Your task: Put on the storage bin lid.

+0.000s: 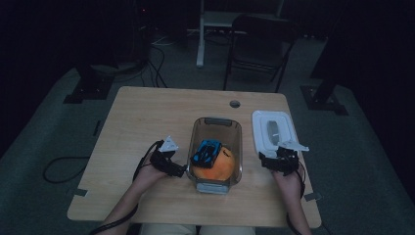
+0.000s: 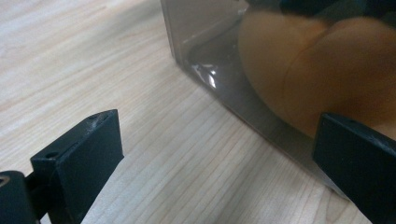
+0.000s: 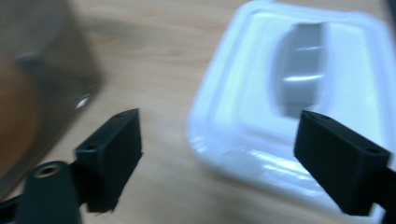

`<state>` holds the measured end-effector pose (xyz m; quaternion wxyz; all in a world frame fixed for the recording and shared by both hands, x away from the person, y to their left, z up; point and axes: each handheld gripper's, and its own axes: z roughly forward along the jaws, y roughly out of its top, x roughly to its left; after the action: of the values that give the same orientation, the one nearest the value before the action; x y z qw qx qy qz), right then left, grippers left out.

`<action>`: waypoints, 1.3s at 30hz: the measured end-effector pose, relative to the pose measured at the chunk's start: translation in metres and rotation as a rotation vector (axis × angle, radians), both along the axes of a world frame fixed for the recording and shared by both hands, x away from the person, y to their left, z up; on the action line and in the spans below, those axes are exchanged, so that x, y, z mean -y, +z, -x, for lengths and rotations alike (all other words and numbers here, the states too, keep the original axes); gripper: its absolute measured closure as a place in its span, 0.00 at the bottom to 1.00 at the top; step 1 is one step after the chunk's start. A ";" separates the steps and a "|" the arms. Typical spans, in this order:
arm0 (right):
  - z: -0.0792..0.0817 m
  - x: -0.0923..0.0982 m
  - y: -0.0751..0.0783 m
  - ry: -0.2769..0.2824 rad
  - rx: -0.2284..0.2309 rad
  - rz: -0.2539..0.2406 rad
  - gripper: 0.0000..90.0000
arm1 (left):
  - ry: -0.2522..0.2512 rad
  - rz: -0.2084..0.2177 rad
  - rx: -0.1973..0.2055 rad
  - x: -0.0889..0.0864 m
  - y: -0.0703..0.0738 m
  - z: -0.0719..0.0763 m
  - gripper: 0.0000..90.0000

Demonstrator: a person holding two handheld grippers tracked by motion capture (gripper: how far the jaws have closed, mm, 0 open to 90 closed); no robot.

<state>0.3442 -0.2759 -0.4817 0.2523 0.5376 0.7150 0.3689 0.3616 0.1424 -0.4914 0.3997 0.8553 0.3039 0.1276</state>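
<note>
Lid: white, flat on the table, just ahead of my right gripper.
Right gripper: jaws wide, holding nothing.
Left gripper: jaws spread, empty, beside the clear container.
Container: holds an orange ball.

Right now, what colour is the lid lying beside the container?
White, with a grey handle recess in the middle of the lid; the right gripper view shows it best.
</note>
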 end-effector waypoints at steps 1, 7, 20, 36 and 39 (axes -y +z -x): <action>-0.003 0.003 0.001 -0.015 0.005 0.008 0.22 | 0.001 -0.002 0.003 0.000 -0.001 -0.001 0.03; -0.031 0.018 0.005 -0.109 -0.011 0.025 0.31 | 0.001 -0.009 -0.022 0.001 -0.007 -0.003 0.01; -0.082 0.022 -0.021 -0.171 -0.129 0.050 0.56 | -0.016 -0.038 -0.022 0.004 -0.012 -0.002 0.00; -0.062 0.023 -0.006 -0.130 -0.117 0.029 0.75 | -0.025 -0.072 -0.022 0.013 -0.015 0.000 0.00; -0.042 0.024 0.005 -0.126 -0.094 0.013 0.75 | -0.030 -0.078 -0.015 0.015 -0.014 0.001 0.00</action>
<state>0.3867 -0.2996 -0.4768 0.2447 0.5966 0.6931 0.3222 0.3604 0.1270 -0.5058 0.3656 0.8757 0.2889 0.1269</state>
